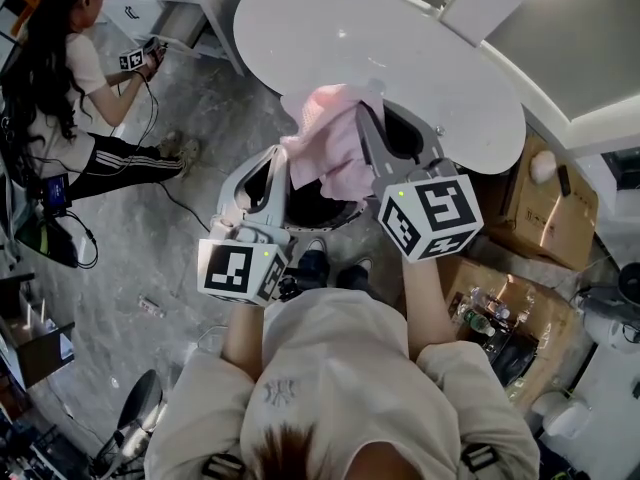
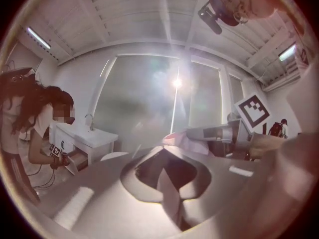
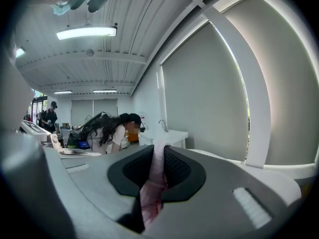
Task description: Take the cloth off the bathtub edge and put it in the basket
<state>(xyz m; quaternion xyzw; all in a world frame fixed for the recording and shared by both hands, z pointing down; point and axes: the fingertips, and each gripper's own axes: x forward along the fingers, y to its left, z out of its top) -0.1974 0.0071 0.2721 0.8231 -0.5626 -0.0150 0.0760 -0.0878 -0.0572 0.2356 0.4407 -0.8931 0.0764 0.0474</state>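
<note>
If the fold pinched in the right gripper (image 3: 159, 151) slips, the cloth (image 1: 335, 148) drops near, short of the basket (image 1: 408, 130); the left gripper (image 2: 163, 151) is pressed together, empty.

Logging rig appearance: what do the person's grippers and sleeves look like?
Left gripper and right gripper are light grey with black pads; each carries a white cube with black square markers. The person wears a beige short-sleeved top.

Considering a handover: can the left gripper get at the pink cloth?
Probably yes: the cloth hangs from the right gripper beside the left gripper, nothing between, though the left's jaws are shut.
</note>
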